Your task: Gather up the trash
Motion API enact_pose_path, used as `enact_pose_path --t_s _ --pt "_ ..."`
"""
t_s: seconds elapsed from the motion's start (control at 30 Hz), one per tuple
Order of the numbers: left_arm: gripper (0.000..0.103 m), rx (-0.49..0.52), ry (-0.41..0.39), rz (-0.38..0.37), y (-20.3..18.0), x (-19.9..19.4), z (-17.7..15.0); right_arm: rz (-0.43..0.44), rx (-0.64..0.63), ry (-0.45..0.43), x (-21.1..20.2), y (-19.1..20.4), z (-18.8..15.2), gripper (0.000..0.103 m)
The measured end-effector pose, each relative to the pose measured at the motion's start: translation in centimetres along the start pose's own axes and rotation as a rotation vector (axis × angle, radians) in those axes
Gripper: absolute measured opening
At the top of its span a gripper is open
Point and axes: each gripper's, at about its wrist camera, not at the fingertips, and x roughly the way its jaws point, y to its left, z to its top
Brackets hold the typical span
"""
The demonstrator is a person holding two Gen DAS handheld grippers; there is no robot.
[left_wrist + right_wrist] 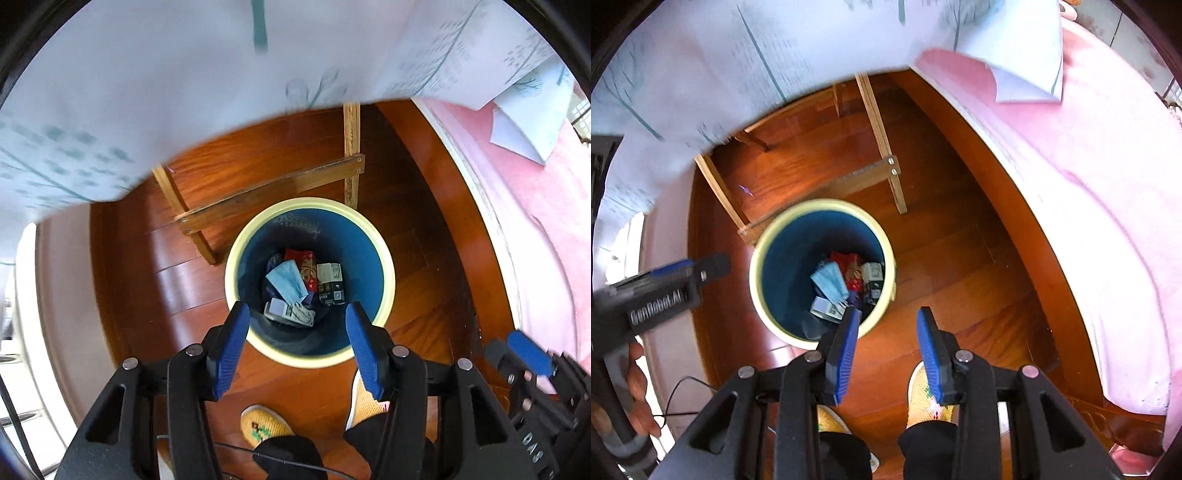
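Note:
A round trash bin [369,254] with a cream rim and a blue inside stands on the wooden floor. In it lie a blue face mask [288,282], a red wrapper [301,258], a small printed carton [330,282] and a grey packet [286,314]. My left gripper [297,310] hangs high over the bin, open, with nothing between its blue pads. My right gripper [889,314] is also open and empty, above the floor just right of the bin [757,266]. The mask [829,280] and the red wrapper [849,269] show in the right wrist view too.
A table under a white patterned cloth [147,92] overhangs the bin, its wooden legs and crossbar [273,188] just behind it. A pink bedspread [1089,184] fills the right side. A person's feet in yellow slippers [264,424] stand below the grippers. A hand [639,391] grips the left handle.

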Motion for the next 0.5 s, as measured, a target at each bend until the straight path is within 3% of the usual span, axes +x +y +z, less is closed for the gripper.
enact_pose_path --t_s 0.23,0.5 --pt "0.053 0.068 -0.026 0.020 -0.5 -10.2 0.9 0.048 -0.024 -0.030 -8.3 1.7 3.4 0.033" --pt "0.055 0.155 -0.176 -0.015 -0.7 -23.9 3.7 0.077 -0.023 -0.148 -19.8 2.7 7.7 0.033"
